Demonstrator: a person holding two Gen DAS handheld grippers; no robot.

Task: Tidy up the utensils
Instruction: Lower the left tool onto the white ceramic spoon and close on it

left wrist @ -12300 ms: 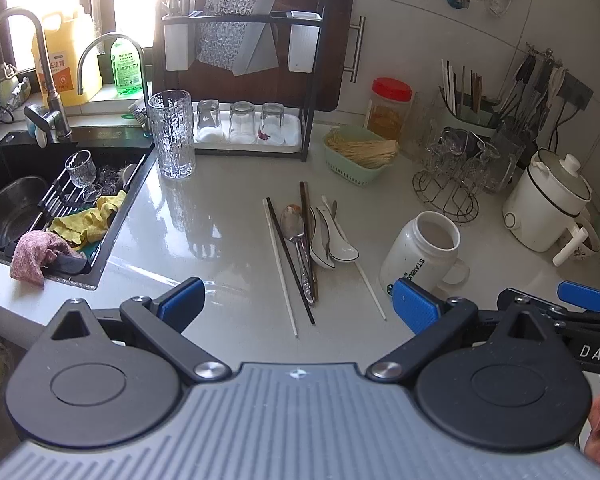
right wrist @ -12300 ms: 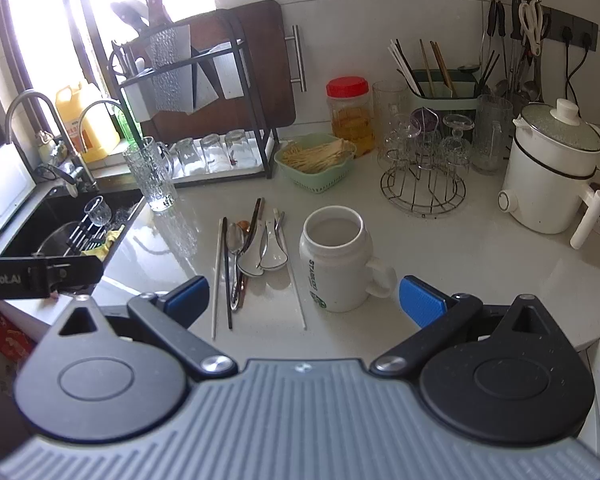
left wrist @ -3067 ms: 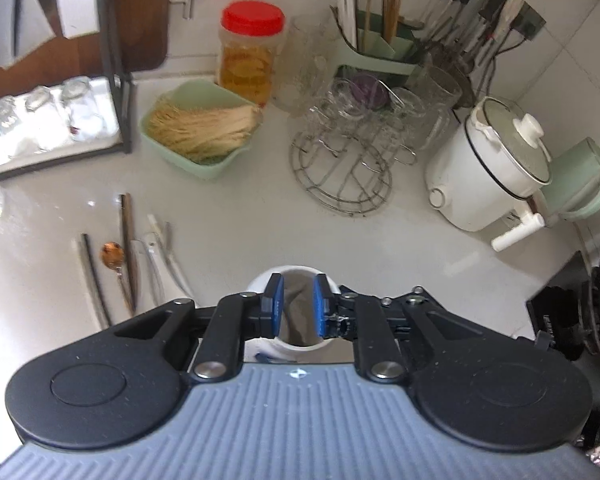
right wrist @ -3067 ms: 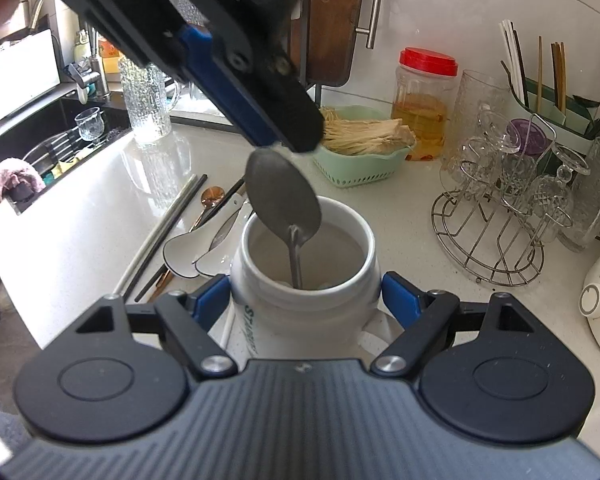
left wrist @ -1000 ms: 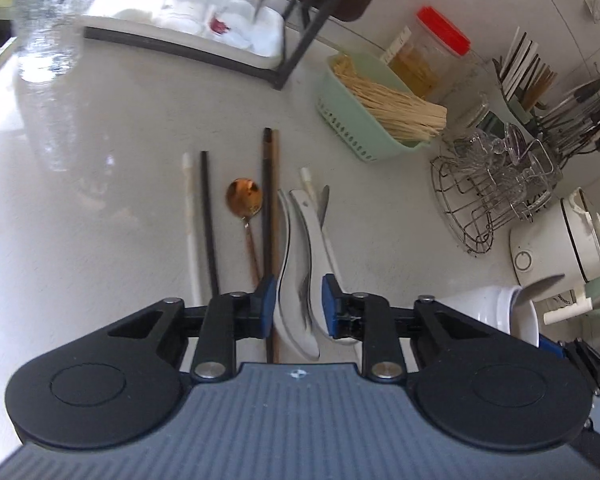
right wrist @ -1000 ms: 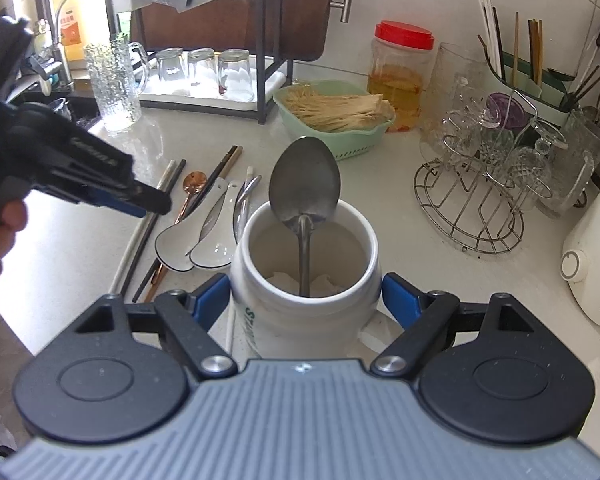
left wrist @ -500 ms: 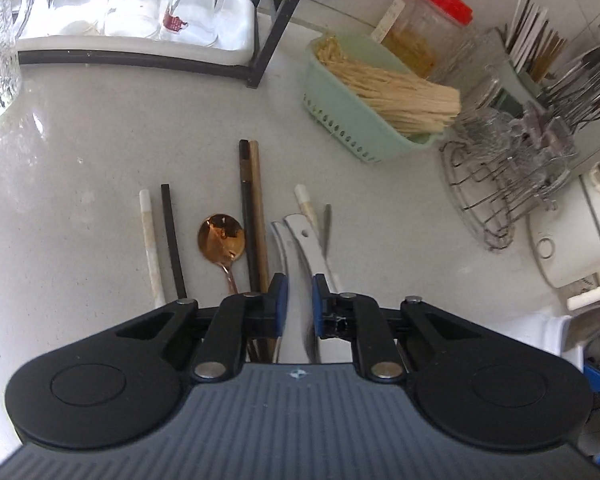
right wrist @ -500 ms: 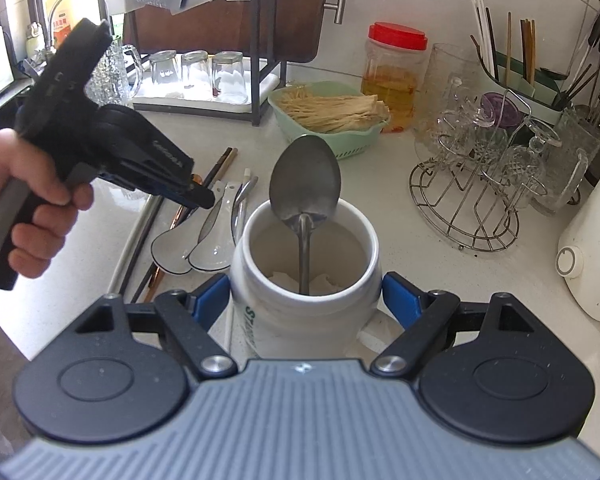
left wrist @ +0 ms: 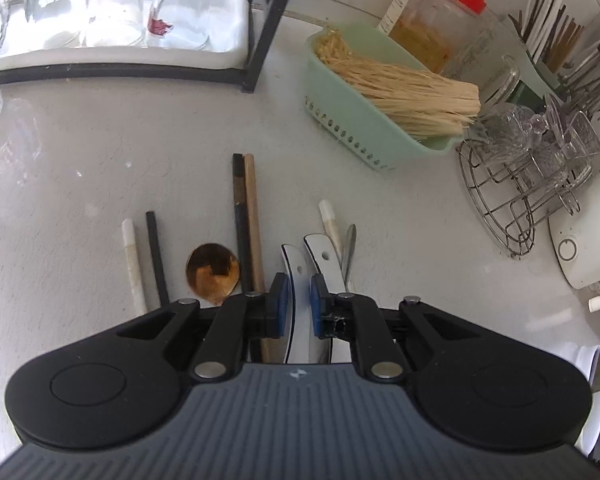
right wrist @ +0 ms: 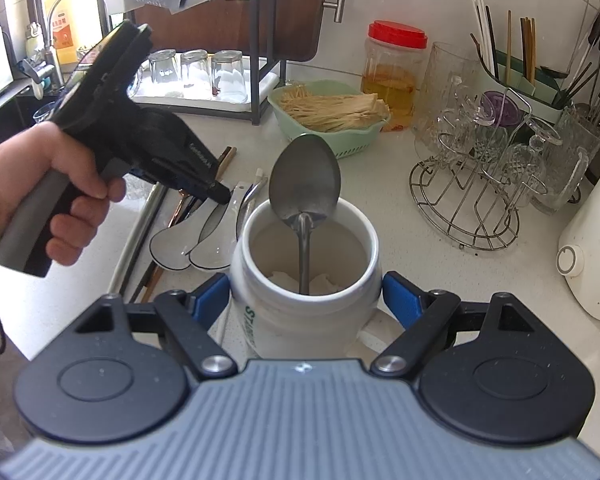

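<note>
Between left fingers (left wrist: 279, 303): white spoon handle (left wrist: 295, 280), pinched.

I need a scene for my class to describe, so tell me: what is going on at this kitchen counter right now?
A person is sorting utensils with two hand-held grippers. The right hand-held gripper clamps a white ceramic mug, in which a steel spoon already stands with its bowl up. The left hand-held gripper has narrowed around the handle of a white ceramic soup spoon lying on the pale counter among chopsticks, a copper-coloured spoon and a second soup spoon. Nothing is lifted yet.
</note>
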